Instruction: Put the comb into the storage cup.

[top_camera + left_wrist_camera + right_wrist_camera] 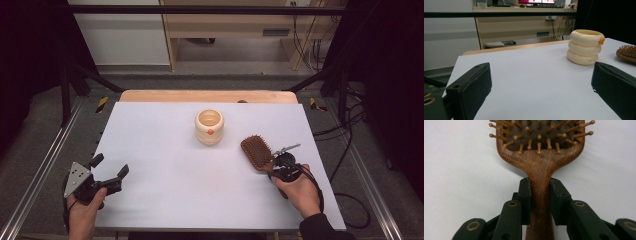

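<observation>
Behind the white surface (pixel 165 165) you have a dim room with a pale wooden desk and trailing cables. On the surface, near its middle and toward the far edge, stands a cream ringed cup (pixel 209 126) with a small orange knob on its side. To its right and nearer you lies the wooden hairbrush (pixel 257 151), bristles up, head pointing away toward the cup and handle running back into your right gripper (pixel 278 165). In the right gripper view its fingers (pixel 525 195) are clamped on either side of the brush handle just below the head, so the long axis of the brush lines up with the gripper itself. Your left gripper (pixel 111 171) rests at the near left corner, fingers wide apart with nothing between them, well apart from both cup and brush. Any lift should follow that handle line; the right hand is plainly the one in charge.
</observation>
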`<action>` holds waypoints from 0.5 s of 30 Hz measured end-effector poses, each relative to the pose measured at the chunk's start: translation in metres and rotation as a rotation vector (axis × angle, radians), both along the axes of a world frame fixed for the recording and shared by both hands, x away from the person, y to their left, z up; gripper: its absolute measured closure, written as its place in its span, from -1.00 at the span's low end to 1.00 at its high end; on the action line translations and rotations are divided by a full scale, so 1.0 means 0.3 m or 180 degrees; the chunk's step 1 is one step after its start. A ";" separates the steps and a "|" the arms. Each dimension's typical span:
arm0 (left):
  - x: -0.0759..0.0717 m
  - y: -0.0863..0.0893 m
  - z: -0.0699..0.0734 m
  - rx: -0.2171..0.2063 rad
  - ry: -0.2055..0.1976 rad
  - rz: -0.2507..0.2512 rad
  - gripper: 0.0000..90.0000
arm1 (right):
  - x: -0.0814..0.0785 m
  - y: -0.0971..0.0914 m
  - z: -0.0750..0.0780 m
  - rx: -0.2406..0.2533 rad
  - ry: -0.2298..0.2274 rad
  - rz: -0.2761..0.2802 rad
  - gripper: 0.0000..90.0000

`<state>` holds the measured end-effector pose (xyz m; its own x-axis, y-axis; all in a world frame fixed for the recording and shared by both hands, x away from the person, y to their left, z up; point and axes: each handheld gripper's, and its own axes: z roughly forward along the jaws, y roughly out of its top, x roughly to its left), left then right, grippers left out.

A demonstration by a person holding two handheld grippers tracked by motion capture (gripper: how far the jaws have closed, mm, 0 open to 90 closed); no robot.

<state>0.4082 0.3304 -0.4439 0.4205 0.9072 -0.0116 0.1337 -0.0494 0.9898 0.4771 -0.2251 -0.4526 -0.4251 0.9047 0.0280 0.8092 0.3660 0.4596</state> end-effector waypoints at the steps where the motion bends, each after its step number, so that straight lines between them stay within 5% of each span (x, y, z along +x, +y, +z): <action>1: 0.001 0.001 0.000 -0.0008 0.0000 0.0001 -0.93 | -0.002 -0.007 0.005 0.0022 -0.0027 -0.0014 0.61; 15: -0.009 -0.017 0.007 0.0025 0.0000 -0.0025 -0.93 | -0.051 -0.046 0.055 0.0508 -0.0721 -0.0131 0.61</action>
<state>0.4054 0.3253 -0.4419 0.4275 0.9040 -0.0046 0.1333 -0.0580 0.9894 0.4618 -0.2389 -0.4359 -0.3996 0.9132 0.0800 0.6919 0.2433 0.6797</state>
